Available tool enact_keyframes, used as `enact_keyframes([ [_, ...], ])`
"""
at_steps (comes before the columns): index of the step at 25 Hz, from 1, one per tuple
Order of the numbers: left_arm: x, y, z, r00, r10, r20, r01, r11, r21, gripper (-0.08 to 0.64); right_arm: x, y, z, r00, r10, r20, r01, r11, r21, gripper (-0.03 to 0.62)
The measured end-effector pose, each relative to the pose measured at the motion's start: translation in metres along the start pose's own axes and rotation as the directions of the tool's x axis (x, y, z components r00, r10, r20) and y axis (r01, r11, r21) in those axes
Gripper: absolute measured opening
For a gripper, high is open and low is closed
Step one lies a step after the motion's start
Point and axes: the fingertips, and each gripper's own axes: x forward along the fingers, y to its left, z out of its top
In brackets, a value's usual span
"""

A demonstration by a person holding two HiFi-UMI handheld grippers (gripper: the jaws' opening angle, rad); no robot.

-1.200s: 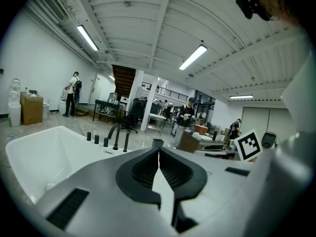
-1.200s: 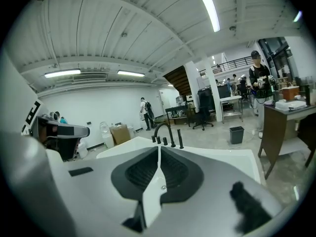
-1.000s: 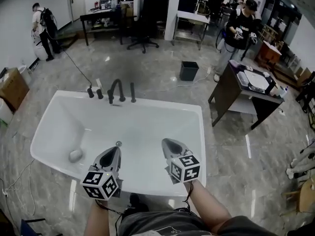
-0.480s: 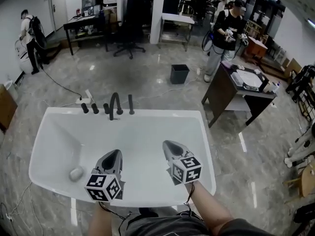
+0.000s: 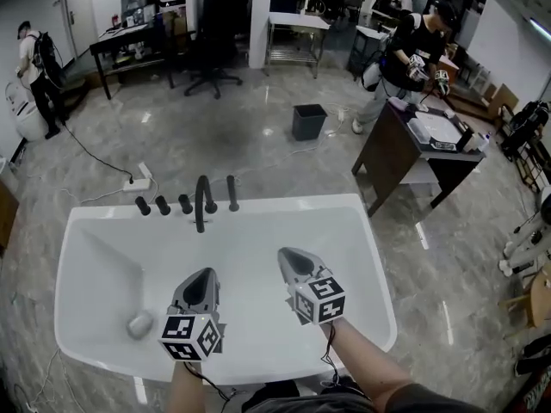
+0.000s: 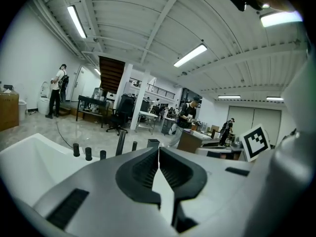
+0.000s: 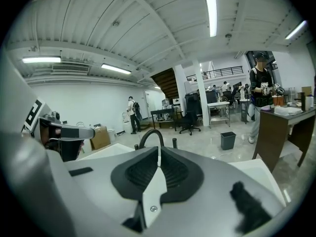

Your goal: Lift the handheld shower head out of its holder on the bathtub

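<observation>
The handheld shower head (image 5: 232,193) is a slim black stick that stands upright in its holder on the far rim of the white bathtub (image 5: 362,231). It is just right of the curved black faucet (image 5: 202,200) and three black knobs (image 5: 162,205). My left gripper (image 5: 206,274) and right gripper (image 5: 284,254) hover side by side over the tub basin, well short of the fixtures. Both are shut with nothing in them. The left gripper view has the shower head (image 6: 134,145) beyond the shut jaws of the left gripper (image 6: 158,150). In the right gripper view the shower head (image 7: 174,142) shows past the right gripper (image 7: 158,150).
A grey drain plug (image 5: 139,323) lies in the tub's left end. On the floor behind the tub are a power strip with cable (image 5: 138,181) and a black bin (image 5: 307,121). A dark table (image 5: 405,157) stands at the right, with a person (image 5: 413,58) beside it.
Both grippers have moved forward over the tub toward the far rim, still shut. The fixtures now sit nearer in the head view.
</observation>
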Motion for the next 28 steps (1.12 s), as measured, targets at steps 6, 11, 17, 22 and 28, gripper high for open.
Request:
enact_keyframes([
  [6, 0.035, 0.037, -0.004, 1.000, 0.008, -0.012, -0.008, 1.000, 0.001, 0.017, 0.051, -0.011, -0.005, 0.999, -0.037, -0.005, 0.037, 0.999, -0.008, 0.028],
  [11, 0.061, 0.062, -0.013, 1.000, 0.021, -0.009, -0.021, 1.000, -0.011, 0.017, 0.090, -0.021, -0.016, 0.999, -0.051, 0.010, 0.051, 0.999, 0.013, 0.028],
  [17, 0.092, 0.083, -0.023, 0.999, 0.053, 0.003, -0.053, 0.999, 0.001, 0.017, 0.136, -0.035, -0.027, 0.997, -0.069, 0.014, 0.069, 0.998, 0.007, 0.029],
  [22, 0.115, 0.099, -0.041, 0.998, 0.063, -0.010, -0.063, 0.998, 0.000, 0.017, 0.178, -0.054, -0.043, 0.996, -0.087, 0.011, 0.086, 0.996, 0.013, 0.034],
  [28, 0.140, 0.111, -0.063, 0.998, 0.061, -0.026, -0.062, 0.998, -0.005, 0.017, 0.227, -0.070, -0.068, 0.996, -0.083, -0.025, 0.084, 0.995, 0.049, 0.123],
])
